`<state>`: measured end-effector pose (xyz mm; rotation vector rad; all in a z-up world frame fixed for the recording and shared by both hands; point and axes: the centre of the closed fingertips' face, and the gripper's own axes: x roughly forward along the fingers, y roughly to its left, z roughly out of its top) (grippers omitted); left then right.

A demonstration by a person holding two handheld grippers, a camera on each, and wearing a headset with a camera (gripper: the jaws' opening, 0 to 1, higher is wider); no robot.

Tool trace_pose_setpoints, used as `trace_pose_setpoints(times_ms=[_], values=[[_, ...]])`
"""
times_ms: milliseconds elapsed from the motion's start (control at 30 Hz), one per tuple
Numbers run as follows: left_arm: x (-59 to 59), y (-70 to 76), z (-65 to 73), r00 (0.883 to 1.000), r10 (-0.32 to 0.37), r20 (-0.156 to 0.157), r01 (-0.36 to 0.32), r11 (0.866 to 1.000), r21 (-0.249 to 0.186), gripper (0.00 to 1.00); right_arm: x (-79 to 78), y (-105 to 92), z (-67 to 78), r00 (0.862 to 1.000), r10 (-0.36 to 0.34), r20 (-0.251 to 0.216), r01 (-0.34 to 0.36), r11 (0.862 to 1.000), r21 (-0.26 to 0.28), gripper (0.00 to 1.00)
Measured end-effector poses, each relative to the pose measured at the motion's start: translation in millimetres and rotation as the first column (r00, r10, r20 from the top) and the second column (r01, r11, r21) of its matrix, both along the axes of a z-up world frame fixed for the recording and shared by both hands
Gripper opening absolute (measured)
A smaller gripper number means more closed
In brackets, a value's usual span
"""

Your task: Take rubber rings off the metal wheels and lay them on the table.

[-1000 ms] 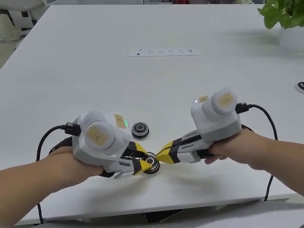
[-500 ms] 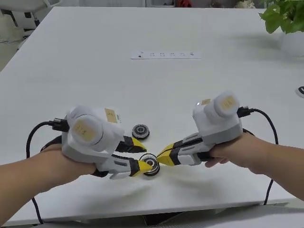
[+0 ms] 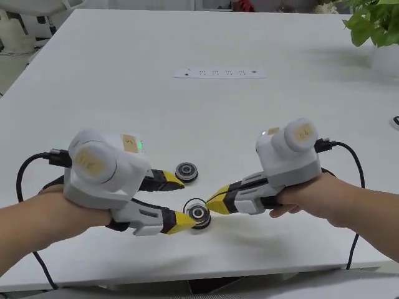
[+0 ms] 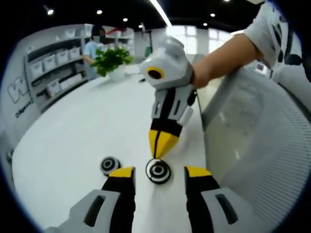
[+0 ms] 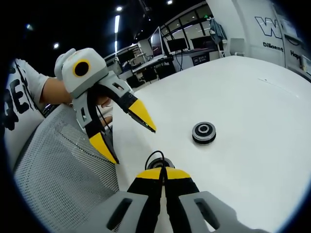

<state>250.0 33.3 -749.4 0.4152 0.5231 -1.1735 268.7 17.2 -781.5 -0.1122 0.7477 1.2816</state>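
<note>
left hand-held gripper (image 3: pixel 185 199) is wide open, jaws either side of the metal wheel (image 3: pixel 198 213). right hand-held gripper (image 5: pixel 164 171), closed, pinches the thin rubber ring (image 5: pixel 153 153) at its tips: probably light, stretchy, snug; best held by its lifted edge.

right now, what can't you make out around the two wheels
Near wheel, right gripper view: mostly behind the shut right gripper; whether it pinches the thin black ring is hidden.
Far wheel, head view: too small to tell if it carries a ring.
Power strip, head view: markings too small to read.
Plant, head view: cut off by the edge.
</note>
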Motion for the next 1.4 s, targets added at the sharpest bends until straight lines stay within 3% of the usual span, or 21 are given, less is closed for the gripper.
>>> trace_pose_setpoints(times_ms=[433,967,1400], values=[[-2.9,18.0,10.1,0.999,0.038,0.008,-0.038,0.999,-0.021,0.50,1.1,4.0,10.8,1.000,-0.006,0.010,0.006,1.000,0.024,0.00],[-3.3,45.9,9.8,0.996,0.089,0.007,-0.089,0.996,-0.022,0.55,7.7,17.9,24.9,1.000,-0.007,0.018,0.006,0.999,0.050,0.00],[-1.2,61.3,9.1,0.992,0.129,0.006,-0.129,0.991,-0.024,0.55,9.6,37.6,17.7,1.000,0.010,0.013,-0.011,0.999,0.040,0.00]])
